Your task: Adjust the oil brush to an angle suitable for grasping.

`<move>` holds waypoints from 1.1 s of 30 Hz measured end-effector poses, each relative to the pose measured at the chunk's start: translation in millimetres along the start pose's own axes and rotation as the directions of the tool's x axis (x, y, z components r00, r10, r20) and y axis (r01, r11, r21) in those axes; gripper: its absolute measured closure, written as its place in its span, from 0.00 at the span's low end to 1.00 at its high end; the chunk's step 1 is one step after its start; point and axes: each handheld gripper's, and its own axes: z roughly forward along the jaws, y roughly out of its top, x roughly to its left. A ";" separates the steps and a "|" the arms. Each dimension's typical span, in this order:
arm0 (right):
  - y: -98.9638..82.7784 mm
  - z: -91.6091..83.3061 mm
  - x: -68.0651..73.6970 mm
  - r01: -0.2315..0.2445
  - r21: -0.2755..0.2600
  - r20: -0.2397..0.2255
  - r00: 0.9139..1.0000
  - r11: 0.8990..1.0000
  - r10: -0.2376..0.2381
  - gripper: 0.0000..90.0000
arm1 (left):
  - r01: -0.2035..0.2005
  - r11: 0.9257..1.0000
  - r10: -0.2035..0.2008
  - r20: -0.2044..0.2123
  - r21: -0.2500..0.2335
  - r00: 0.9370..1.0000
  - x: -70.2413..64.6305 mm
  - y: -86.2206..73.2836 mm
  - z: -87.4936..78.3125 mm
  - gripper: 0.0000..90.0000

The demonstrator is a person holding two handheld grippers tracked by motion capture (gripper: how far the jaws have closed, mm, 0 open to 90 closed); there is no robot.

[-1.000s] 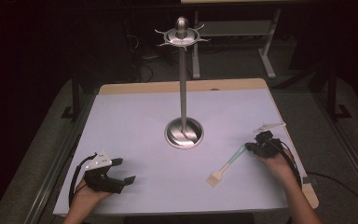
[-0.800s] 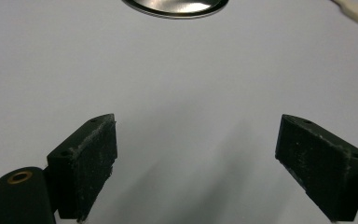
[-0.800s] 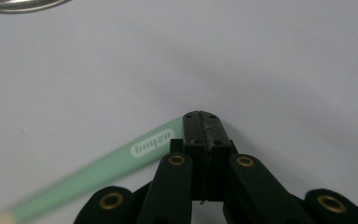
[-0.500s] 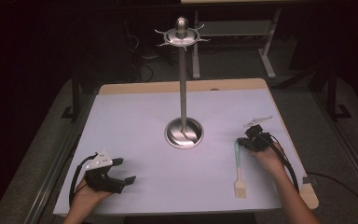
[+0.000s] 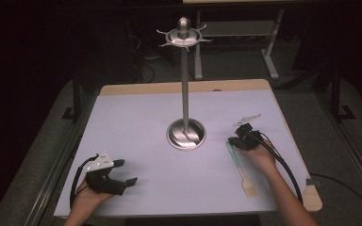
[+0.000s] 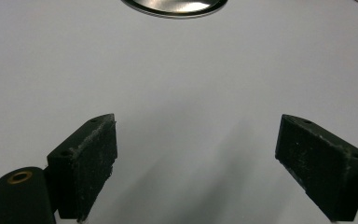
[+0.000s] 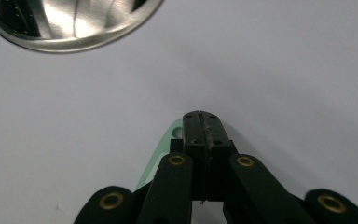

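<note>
Two handheld grippers work over a white table [image 5: 136, 117]. The right gripper [image 5: 236, 141] has its jaws pinched tight on the handle end of a pale green silicone spatula with a cream blade [image 5: 242, 171], which trails back toward the person just right of a tall polished steel utensil stand [image 5: 185, 133]. The grip near the handle's hole probably suits hanging it on the stand's top hooks [image 5: 184, 36], all bare. The left gripper [image 5: 126, 172] rests near the front edge, jaws wide and empty.
</note>
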 end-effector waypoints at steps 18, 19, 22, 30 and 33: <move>11.1 13.8 26.6 0.053 -0.020 -0.113 0.992 0.998 -0.055 1.00 | -0.007 1.000 0.007 0.000 0.003 1.000 -1.1 0.4 -0.2 0.14; 11.0 14.4 28.8 0.056 -0.023 -0.112 0.992 0.998 -0.058 1.00 | -0.005 1.000 0.005 0.001 0.003 1.000 -1.3 0.2 0.0 0.14; 11.4 11.0 31.0 0.067 -0.029 -0.096 0.993 0.997 -0.069 1.00 | -0.006 1.000 0.006 0.000 0.003 1.000 -1.4 0.4 -0.4 0.14; -5.5 -21.3 35.2 0.073 -0.037 -0.094 0.993 0.997 -0.076 1.00 | -0.005 1.000 0.005 0.002 0.007 1.000 -1.8 -0.1 -0.2 0.14; -20.1 -33.2 37.0 0.075 -0.027 -0.095 0.993 0.997 -0.077 1.00 | -0.011 1.000 0.011 0.003 0.008 1.000 -2.3 -0.1 -0.5 0.14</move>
